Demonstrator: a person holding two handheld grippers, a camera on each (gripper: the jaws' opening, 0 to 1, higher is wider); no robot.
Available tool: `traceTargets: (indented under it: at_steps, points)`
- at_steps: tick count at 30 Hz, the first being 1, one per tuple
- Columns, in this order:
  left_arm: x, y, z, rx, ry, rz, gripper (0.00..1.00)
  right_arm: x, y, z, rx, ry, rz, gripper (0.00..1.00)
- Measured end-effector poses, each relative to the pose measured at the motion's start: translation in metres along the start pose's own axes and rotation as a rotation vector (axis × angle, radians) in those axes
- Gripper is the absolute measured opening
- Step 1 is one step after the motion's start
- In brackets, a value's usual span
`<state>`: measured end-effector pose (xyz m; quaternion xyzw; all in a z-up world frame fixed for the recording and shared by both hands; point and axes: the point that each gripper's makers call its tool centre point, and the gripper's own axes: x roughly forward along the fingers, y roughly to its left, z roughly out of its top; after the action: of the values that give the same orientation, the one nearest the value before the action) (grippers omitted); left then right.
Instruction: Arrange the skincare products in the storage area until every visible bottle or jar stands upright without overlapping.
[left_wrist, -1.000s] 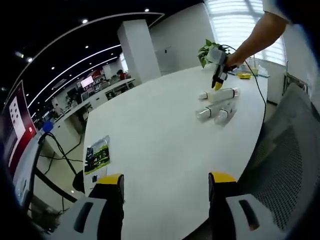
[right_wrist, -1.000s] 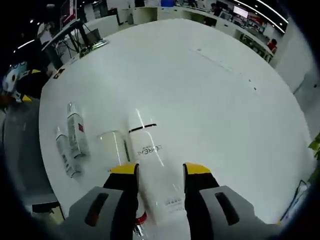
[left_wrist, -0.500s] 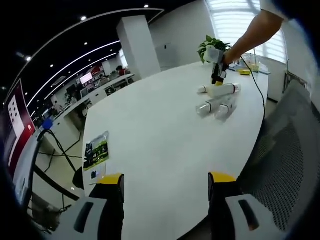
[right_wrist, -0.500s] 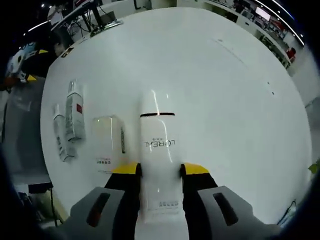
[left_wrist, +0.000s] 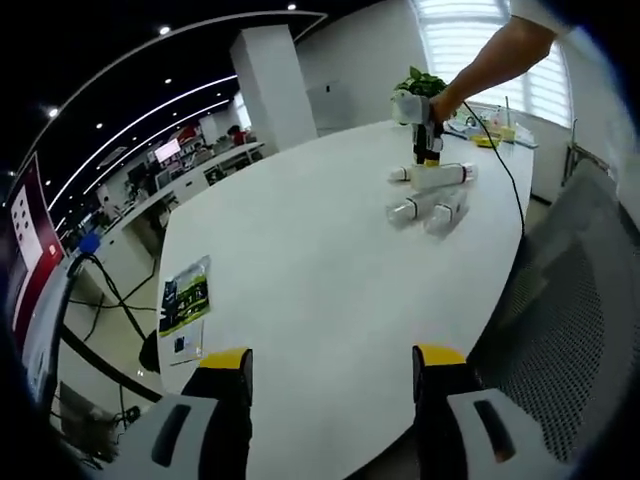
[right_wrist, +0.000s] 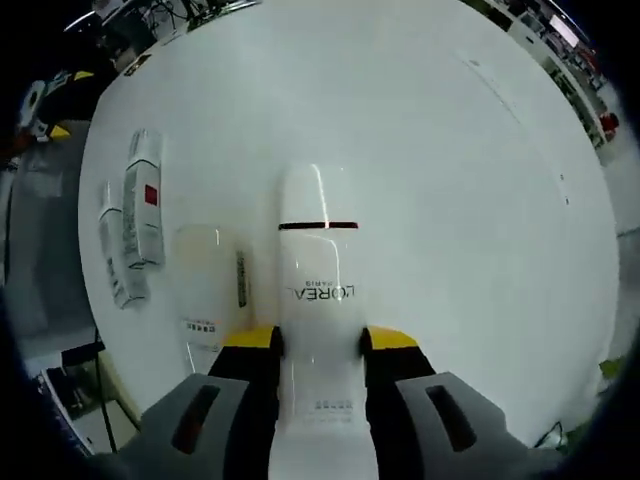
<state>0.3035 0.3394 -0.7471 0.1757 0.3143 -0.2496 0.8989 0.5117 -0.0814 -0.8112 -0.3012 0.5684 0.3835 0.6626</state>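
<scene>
Jaws of the right gripper (right_wrist: 318, 340) clamp the L'Oreal bottle (right_wrist: 318, 300) lying on the white table (right_wrist: 450, 180), probably to stand it upright beside 3 flat bottles, while the left gripper (left_wrist: 330, 362) hangs open, idle.

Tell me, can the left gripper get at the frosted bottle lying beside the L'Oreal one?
Probably yes: the left gripper is open, with bare table between it and the frosted bottle, though it is far off.

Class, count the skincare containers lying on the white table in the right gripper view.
4: the white L'Oreal tube between the right gripper jaws, a frosted bottle beside it, two slim containers farther left.
</scene>
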Motion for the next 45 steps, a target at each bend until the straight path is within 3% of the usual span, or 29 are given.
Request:
traceTargets:
  at_steps: [4,16,20,26,32,36,45]
  points:
    - [0.0,0.001,0.0,-0.011,0.002,0.001,0.64,0.001,-0.002,-0.002,-0.028,-0.02,-0.006,0.29]
    - [-0.001,0.001,0.001,-0.005,0.001,0.01,0.64,-0.007,0.01,0.0,0.009,-0.076,0.009,0.16]
    - [-0.002,0.003,0.003,-0.007,-0.007,0.018,0.64,-0.008,0.012,0.001,0.014,-0.09,-0.015,0.12]
    - [-0.001,0.002,0.0,-0.002,0.01,0.013,0.65,-0.022,0.016,0.021,-0.022,-0.132,-0.06,0.05]
    - [0.0,0.002,0.0,-0.005,0.01,0.015,0.65,-0.043,0.017,0.036,-0.113,-0.156,-0.107,0.04]
    - [0.0,0.002,-0.002,-0.002,0.015,0.016,0.65,-0.068,0.036,0.058,-0.136,-0.234,-0.12,0.04]
    - [-0.001,0.0,0.002,0.011,0.001,0.011,0.66,-0.099,0.078,0.084,-0.25,-0.319,-0.157,0.05]
